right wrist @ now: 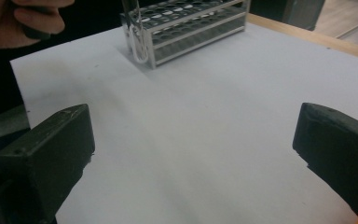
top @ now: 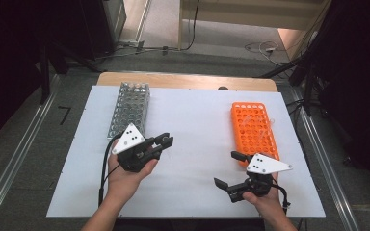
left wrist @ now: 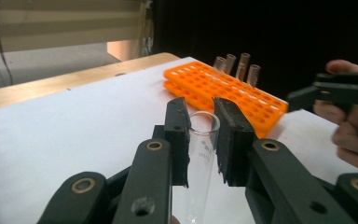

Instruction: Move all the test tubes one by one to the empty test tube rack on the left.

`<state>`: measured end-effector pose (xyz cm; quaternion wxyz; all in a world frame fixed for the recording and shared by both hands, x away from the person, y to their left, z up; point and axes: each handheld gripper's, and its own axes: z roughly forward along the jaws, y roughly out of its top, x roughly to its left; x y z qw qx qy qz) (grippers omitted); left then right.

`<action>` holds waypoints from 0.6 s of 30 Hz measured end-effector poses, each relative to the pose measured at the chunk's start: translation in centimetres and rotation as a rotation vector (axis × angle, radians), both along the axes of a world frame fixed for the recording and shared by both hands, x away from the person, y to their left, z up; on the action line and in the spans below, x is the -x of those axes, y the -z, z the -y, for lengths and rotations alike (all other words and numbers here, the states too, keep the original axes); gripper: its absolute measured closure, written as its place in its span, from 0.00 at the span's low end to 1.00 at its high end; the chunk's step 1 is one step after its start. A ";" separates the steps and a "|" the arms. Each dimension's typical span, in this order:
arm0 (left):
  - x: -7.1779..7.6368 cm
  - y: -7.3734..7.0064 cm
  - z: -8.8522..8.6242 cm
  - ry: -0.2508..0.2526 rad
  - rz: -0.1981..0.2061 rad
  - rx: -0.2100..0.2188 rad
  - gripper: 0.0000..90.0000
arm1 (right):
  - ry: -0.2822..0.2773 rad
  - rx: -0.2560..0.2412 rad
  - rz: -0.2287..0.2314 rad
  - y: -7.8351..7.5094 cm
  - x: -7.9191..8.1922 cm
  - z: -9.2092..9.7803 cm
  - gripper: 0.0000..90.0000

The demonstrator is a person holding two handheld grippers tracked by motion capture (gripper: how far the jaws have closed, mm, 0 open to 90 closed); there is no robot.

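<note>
High view coverage runs from a silver metal rack (top: 129, 109) at the left of the white table sheet (top: 192, 125), standing lengthwise near the far edge. Just in front of that rack's near end the left gripper (top: 166, 140) is held in the person's left hand (top: 127, 179), its grey plate on top and its jaws aimed toward the centre of the table. In the left gripper view a clear glass test tube (left wrist: 200, 163) is seen clamped between the two black jaws, its open mouth at the level of the jaw tips and its body running down toward the hand. Beyond it, in the same view, an orange rack (left wrist: 223, 91) is seen lying on the sheet, with four tubes (left wrist: 235, 65) standing at its far end. In the high view this orange rack (top: 253, 130) is placed at the right, well apart from the silver one. At its near end the right gripper (top: 229, 169) is held in the right hand (top: 265, 199), the jaws spread wide and nothing between them. In the right gripper view the parted jaws are seen over bare sheet, with the silver rack (right wrist: 191, 25) farther off.
</note>
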<state>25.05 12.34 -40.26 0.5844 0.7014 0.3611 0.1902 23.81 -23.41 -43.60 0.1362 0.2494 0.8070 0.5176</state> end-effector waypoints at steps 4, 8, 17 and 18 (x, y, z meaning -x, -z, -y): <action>-1.5 -0.4 -1.0 -0.046 -0.006 0.008 0.83 | 0.035 -0.005 -0.016 0.1 0.2 1.7 0.00; -3.0 -0.7 -1.9 -0.078 -0.006 0.000 0.83 | 0.067 0.004 -0.018 0.3 0.6 3.2 0.00; -6.4 -0.8 -3.4 -0.143 -0.017 -0.008 0.83 | 0.133 -0.008 -0.025 1.2 1.1 6.0 0.00; -6.7 -0.8 -3.6 -0.149 -0.016 -0.008 0.83 | 0.137 -0.013 -0.027 1.3 1.0 6.3 0.00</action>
